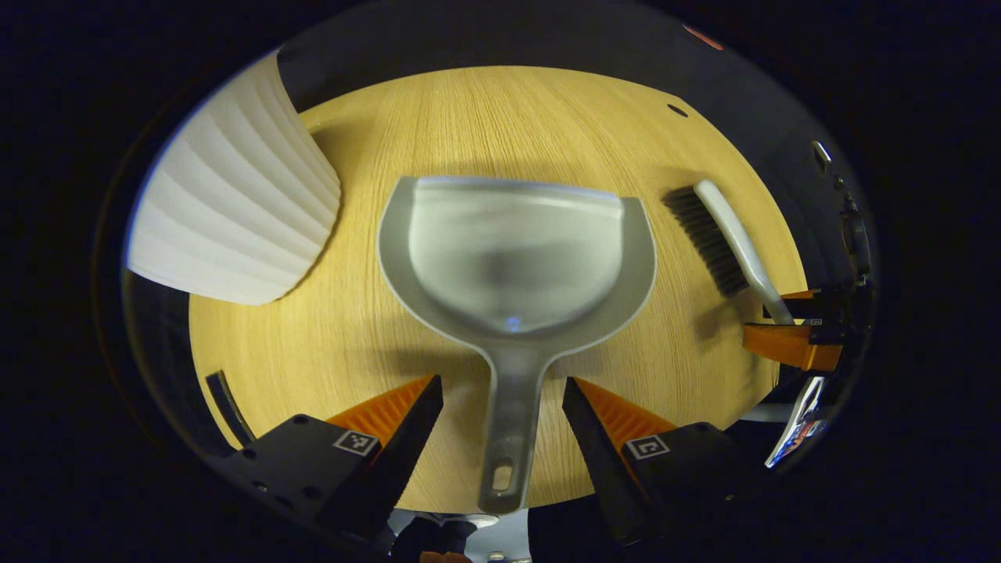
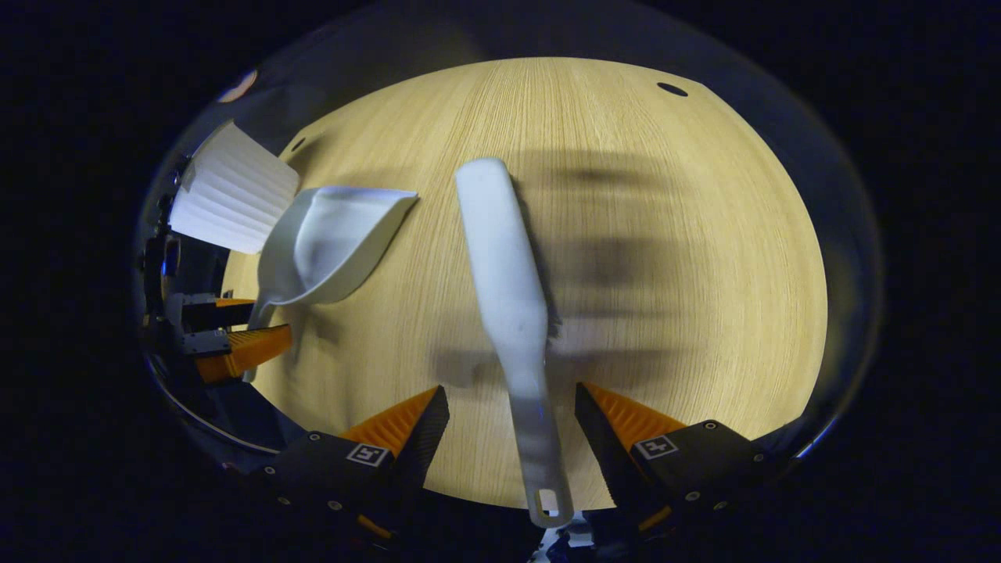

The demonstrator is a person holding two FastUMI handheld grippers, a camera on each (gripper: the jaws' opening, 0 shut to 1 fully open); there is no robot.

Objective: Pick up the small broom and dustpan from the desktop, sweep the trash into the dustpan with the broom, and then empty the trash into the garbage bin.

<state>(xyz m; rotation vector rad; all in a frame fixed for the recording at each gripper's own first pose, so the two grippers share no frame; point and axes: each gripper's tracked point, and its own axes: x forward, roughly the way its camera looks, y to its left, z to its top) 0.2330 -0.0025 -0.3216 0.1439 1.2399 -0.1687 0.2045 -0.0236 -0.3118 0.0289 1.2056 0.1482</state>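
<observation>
The left gripper (image 1: 502, 407) stands wide open, one finger on each side of the dustpan's handle (image 1: 512, 414) with wood showing in the gaps, so neither finger presses on it. The dustpan (image 1: 516, 258) lies on the wooden surface (image 1: 485, 117) with its long axis running straight away from that gripper: handle and hanging hole nearest, scoop mouth at the far end.

The right gripper (image 2: 512, 414) is likewise spread wide, straddling the narrow handle of the small broom (image 2: 508, 289) without closing on it. The broom's long axis runs away from the gripper, leaning slightly left toward its far rounded end; the hanging hole sits nearest, past the surface's edge. From behind this gripper you see the broom's pale back, and only a fringe of bristles peeks out along its right side.

In the left gripper view the broom (image 1: 731, 242) lies off to the right with its dark bristles facing the dustpan, and the right gripper (image 1: 790, 328) is at its handle end. In the right gripper view the dustpan (image 2: 332, 242) sits to the left, the left gripper (image 2: 235, 332) at its handle.

The ribbed white garbage bin (image 1: 235, 203) stands near the dustpan's far left side, at the edge of the surface.
</observation>
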